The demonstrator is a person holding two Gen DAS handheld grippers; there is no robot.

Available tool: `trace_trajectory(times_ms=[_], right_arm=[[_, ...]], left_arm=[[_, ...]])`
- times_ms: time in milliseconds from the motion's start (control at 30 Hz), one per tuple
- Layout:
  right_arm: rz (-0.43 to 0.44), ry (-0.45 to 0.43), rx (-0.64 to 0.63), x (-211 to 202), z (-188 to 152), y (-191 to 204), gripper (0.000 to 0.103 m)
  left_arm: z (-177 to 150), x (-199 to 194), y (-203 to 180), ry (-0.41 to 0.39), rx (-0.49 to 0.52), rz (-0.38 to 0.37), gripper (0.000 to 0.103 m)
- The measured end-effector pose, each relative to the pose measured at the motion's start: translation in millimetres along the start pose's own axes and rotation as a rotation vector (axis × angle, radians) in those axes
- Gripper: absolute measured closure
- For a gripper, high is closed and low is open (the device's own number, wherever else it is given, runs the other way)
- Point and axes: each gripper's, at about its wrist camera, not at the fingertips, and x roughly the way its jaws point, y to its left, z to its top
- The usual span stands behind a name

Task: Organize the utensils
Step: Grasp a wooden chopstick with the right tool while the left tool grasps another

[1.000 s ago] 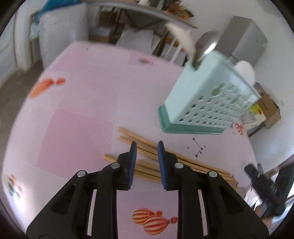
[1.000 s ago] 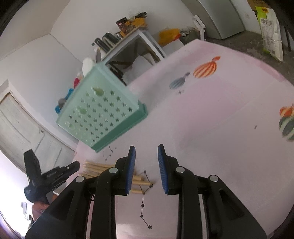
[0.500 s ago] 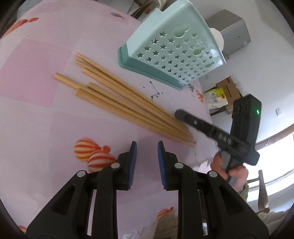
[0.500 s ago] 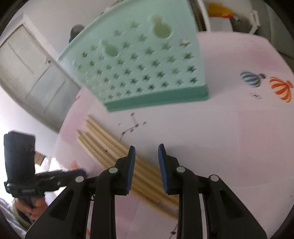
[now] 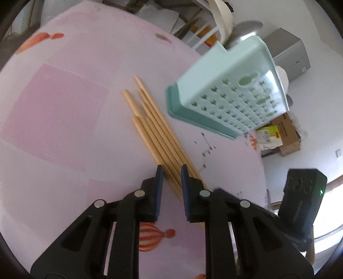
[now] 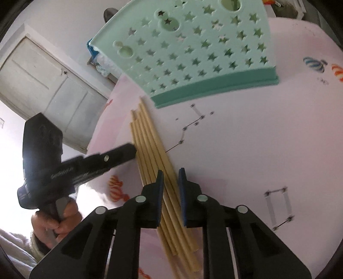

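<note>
Left wrist view. Left hand-held gripper (image 5: 170, 171) over the pink tabletop (image 5: 64, 128), jaws released with a narrow gap, nothing clamped. Bundle of wooden chopsticks (image 5: 154, 128) flat on the tabletop, running from upper left toward the fingertips; near ends directly between and under the blue pads (image 5: 159, 193). Whether the pads touch the sticks: cannot tell. Mint-green utensil holder (image 5: 231, 92) with star-shaped holes upright on the tabletop, just beside the chopsticks to their right, not touching them. Metal spoon (image 5: 246, 32) and white utensil (image 5: 223, 15) projecting from the holder top. Right hand-held gripper (image 5: 300, 206) at the lower right edge, blurred.

Right wrist view. Right hand-held gripper (image 6: 170, 171) likewise released, narrow gap, nothing clamped. Same chopsticks (image 6: 150, 146) running from the holder base down between and beneath the fingers (image 6: 159, 199), far ends past the lower frame edge. Utensil holder (image 6: 193, 49) upright beyond the chopsticks, darker green base (image 6: 214, 90) on the tabletop (image 6: 257, 150). Left hand-held gripper (image 6: 120, 155) entering from the left, tip just above the outer edge of the bundle, held by a hand (image 6: 55, 223). White door (image 6: 42, 85) behind.
</note>
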Motion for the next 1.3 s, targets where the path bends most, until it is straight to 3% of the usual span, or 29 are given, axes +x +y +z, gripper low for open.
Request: trace_trajectory(times_ms=[233, 400, 500, 667, 733, 867, 1000, 1300], right_arm=[[0.062, 0.022, 0.039, 19, -16, 25, 0.096], [0.018, 0.005, 0.000, 21, -20, 39, 0.097], [-0.049, -0.021, -0.018, 14, -17, 39, 0.097], [-0.071, -0.036, -0.001, 1, -10, 27, 0.097], [-0.078, -0.038, -0.006, 0, -10, 26, 0.097], [-0.089, -0.034, -0.018, -1, -10, 26, 0.097], [-0.103, -0.037, -0.039, -8, -16, 19, 0.097], [-0.157, -0.032, -0.086, -18, -20, 18, 0.098]], left_arm=[[13, -6, -3, -0.044, 0.096, 0.087, 0.088], [18, -8, -11, -0.065, 0.182, 0.164, 0.089], [17, -21, -1, -0.050, 0.203, 0.150, 0.089], [-8, -25, -24, -0.014, 0.346, 0.146, 0.089], [-17, -23, -29, 0.011, 0.361, 0.140, 0.089], [-28, -16, -28, 0.006, 0.392, 0.205, 0.088], [-29, -12, -34, -0.019, 0.434, 0.277, 0.089], [-24, -28, -13, -0.003, 0.425, 0.329, 0.097]])
